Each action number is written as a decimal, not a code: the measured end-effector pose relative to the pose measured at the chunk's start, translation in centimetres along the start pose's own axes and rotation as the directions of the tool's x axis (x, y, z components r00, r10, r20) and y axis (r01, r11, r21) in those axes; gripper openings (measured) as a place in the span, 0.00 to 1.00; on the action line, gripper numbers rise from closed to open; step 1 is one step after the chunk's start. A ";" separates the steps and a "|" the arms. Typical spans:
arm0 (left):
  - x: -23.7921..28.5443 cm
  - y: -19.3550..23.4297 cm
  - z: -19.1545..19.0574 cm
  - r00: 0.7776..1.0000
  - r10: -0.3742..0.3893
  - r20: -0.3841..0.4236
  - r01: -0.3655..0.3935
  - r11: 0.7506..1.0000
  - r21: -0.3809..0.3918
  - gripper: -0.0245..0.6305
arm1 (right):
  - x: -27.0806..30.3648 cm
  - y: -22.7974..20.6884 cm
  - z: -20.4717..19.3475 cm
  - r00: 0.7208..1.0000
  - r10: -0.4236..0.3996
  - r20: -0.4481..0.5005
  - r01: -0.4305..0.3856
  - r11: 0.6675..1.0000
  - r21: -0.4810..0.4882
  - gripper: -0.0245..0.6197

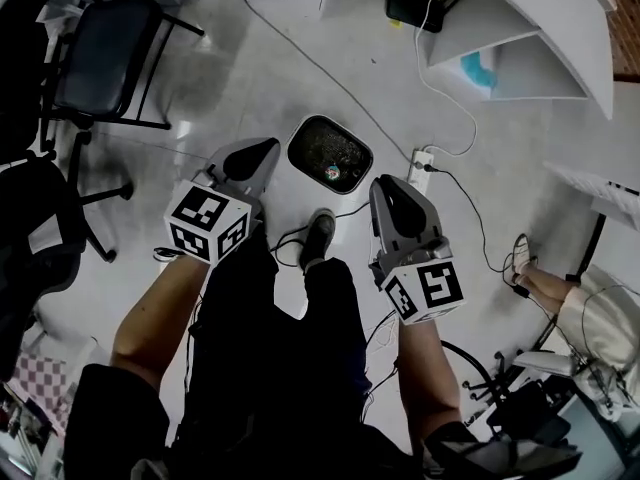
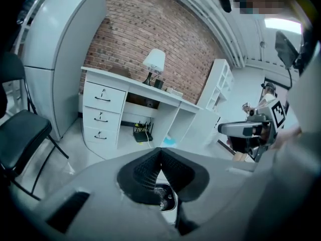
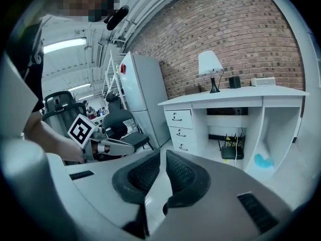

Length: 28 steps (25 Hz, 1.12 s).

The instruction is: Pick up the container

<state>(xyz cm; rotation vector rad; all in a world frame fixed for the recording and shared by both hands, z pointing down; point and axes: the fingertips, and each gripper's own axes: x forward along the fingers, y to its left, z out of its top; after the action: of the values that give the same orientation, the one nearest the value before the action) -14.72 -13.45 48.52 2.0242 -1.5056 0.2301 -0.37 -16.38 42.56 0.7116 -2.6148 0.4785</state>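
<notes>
Looking down in the head view: one container (image 1: 330, 153) sits on the floor, in open floor away from its edges, just ahead of two grippers, left gripper (image 1: 262, 151) and right gripper (image 1: 386, 186). One power strip (image 1: 421, 162) lies near its right rim, two chairs (image 1: 105, 53) stand at the floor's left edge, and bare floor lies behind it. Left gripper view: jaws clenched and empty, container rim just below the tips, one desk (image 2: 150, 92) with three drawers (image 2: 103, 114). Right gripper view: jaws a thin slit apart, nothing in it, one lamp (image 3: 209, 64).
</notes>
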 end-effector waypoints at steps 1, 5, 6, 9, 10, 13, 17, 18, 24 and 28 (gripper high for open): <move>0.4 0.6 -1.0 1.000 0.006 0.000 -0.006 1.000 -0.016 0.05 | 0.6 0.0 -0.7 1.000 0.005 -0.001 -0.005 1.000 -0.007 0.05; 1.7 3.2 -5.8 0.999 0.026 -0.019 -0.027 0.998 -0.065 0.05 | 2.8 -0.3 -3.8 1.000 0.016 -0.003 -0.016 1.000 -0.019 0.05; 2.1 3.9 -7.0 0.999 0.034 -0.025 -0.036 0.997 -0.075 0.05 | 3.4 -0.5 -4.6 1.000 0.019 -0.003 -0.019 1.000 -0.022 0.05; 3.6 5.8 -9.8 0.998 0.050 -0.027 -0.053 0.992 -0.114 0.05 | 5.5 -1.3 -7.0 1.000 0.025 -0.011 -0.025 0.999 -0.038 0.05; 4.2 6.3 -10.6 0.999 0.048 -0.023 -0.050 0.991 -0.125 0.05 | 6.3 -1.5 -7.8 1.000 0.024 -0.014 -0.025 0.999 -0.041 0.05; 6.2 7.8 -13.1 0.999 0.037 -0.026 -0.040 0.988 -0.148 0.05 | 8.2 -2.3 -10.1 1.000 0.021 -0.015 -0.022 0.999 -0.045 0.05; 8.6 9.9 -16.1 0.999 0.037 -0.031 -0.041 0.986 -0.160 0.05 | 10.2 -3.6 -13.0 1.000 0.018 -0.010 -0.018 0.999 -0.040 0.05; 9.2 10.4 -16.7 0.999 0.038 -0.031 -0.042 0.986 -0.162 0.05 | 10.6 -4.0 -13.7 1.000 0.019 -0.010 -0.019 0.999 -0.041 0.05; 12.2 13.5 -21.1 0.998 0.039 -0.043 -0.047 0.982 -0.182 0.05 | 13.2 -5.4 -17.9 0.999 0.037 -0.010 -0.038 0.998 -0.055 0.05; 14.4 15.8 -24.2 0.998 0.018 -0.061 -0.029 0.981 -0.194 0.05 | 14.6 -6.4 -20.1 0.998 0.063 0.008 -0.062 0.995 -0.076 0.05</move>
<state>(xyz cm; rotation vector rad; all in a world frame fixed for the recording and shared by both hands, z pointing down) -19.24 -14.55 80.49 1.8307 -1.4566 0.1448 -3.01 -19.18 67.98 0.6116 -2.6556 0.3928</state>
